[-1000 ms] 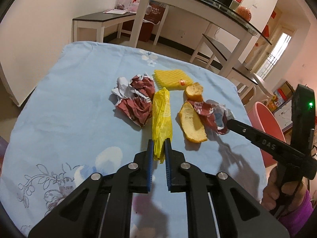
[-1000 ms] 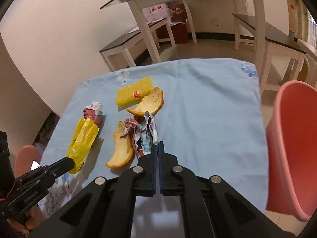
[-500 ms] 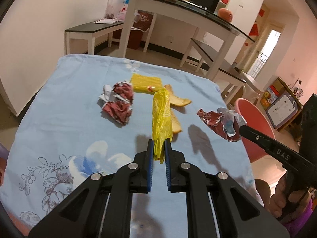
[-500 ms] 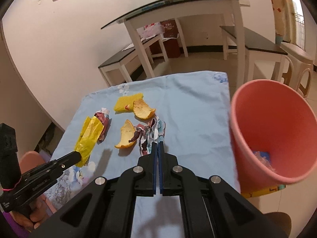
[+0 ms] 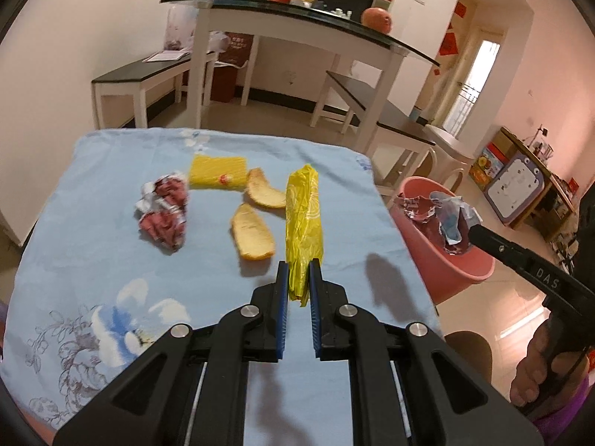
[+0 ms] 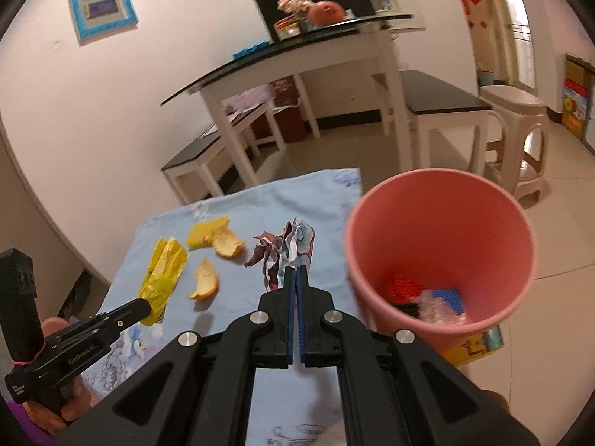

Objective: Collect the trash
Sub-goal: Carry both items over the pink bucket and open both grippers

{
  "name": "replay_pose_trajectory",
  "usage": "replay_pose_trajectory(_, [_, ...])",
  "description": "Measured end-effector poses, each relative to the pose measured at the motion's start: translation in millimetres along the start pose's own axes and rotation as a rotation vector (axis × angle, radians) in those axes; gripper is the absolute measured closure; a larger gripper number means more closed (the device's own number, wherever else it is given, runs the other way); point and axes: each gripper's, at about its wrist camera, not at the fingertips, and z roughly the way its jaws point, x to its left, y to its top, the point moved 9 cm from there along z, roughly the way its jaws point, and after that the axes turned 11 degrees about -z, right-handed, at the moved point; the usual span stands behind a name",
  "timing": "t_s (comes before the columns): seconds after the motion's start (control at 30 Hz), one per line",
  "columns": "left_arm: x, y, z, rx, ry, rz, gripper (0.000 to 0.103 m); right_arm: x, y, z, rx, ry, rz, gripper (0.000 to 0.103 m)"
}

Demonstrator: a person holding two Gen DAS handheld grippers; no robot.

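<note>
My left gripper (image 5: 298,271) is shut on a yellow plastic wrapper (image 5: 303,219), held above the blue tablecloth (image 5: 93,252); the same yellow wrapper (image 6: 163,275) shows at the left in the right wrist view. My right gripper (image 6: 295,271) is shut on a crumpled red-and-white wrapper (image 6: 286,252), lifted beside the pink bin (image 6: 438,249). From the left wrist view that crumpled wrapper (image 5: 435,215) hangs over the pink bin's (image 5: 438,260) rim. On the cloth lie another crumpled red wrapper (image 5: 163,212), a yellow sponge (image 5: 217,173) and two peel pieces (image 5: 253,232).
The pink bin stands on the floor off the table's right edge, with some trash inside (image 6: 427,297). Behind are a glass-topped table (image 5: 297,18), dark benches (image 5: 141,78) and a plastic stool (image 6: 517,141). A hand (image 5: 535,371) grips the right tool's handle.
Both grippers rose and swung right toward the pink bin. The crumpled wrapper left the cloth and now hangs by the bin's rim; the yellow wrapper is carried above the table.
</note>
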Motion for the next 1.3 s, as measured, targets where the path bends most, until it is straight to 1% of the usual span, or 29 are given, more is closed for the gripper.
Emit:
replay_pose_trajectory(0.23, [-40.7, 2.3, 8.5, 0.001, -0.049, 0.052, 0.093, -42.2, 0.5, -14.7, -0.022, -0.072, 0.068, 0.102])
replay_pose_trajectory(0.37, [-68.1, 0.7, 18.1, 0.02, -0.081, 0.093, 0.093, -63.2, -2.4, -19.0, -0.027, -0.103, 0.097, 0.102])
replay_pose_trajectory(0.57, [-107.5, -3.4, 35.9, 0.059, -0.128, 0.138, 0.093, -87.9, -6.1, -23.0, -0.036, -0.152, 0.118, 0.102])
replay_pose_trajectory(0.73, [-143.4, -5.6, 51.7, 0.082, -0.169, 0.177, 0.093, -103.5, -8.0, -20.9, -0.032, -0.162, 0.138, 0.102])
replay_pose_trajectory(0.87, [-167.6, -9.5, 66.5, 0.096, -0.182, 0.205, 0.093, -114.2, -8.8, -22.6, -0.035, -0.192, 0.133, 0.102])
replay_pose_trajectory(1.07, [-185.4, -15.7, 85.3, 0.118, -0.177, 0.224, 0.093, -131.2, -13.9, -21.2, -0.027, -0.214, 0.156, 0.102])
replay_pose_trajectory(1.3, [-188.0, -18.2, 107.4, 0.149, -0.157, 0.216, 0.093, -140.9, -23.1, -13.4, -0.002, -0.222, 0.171, 0.101])
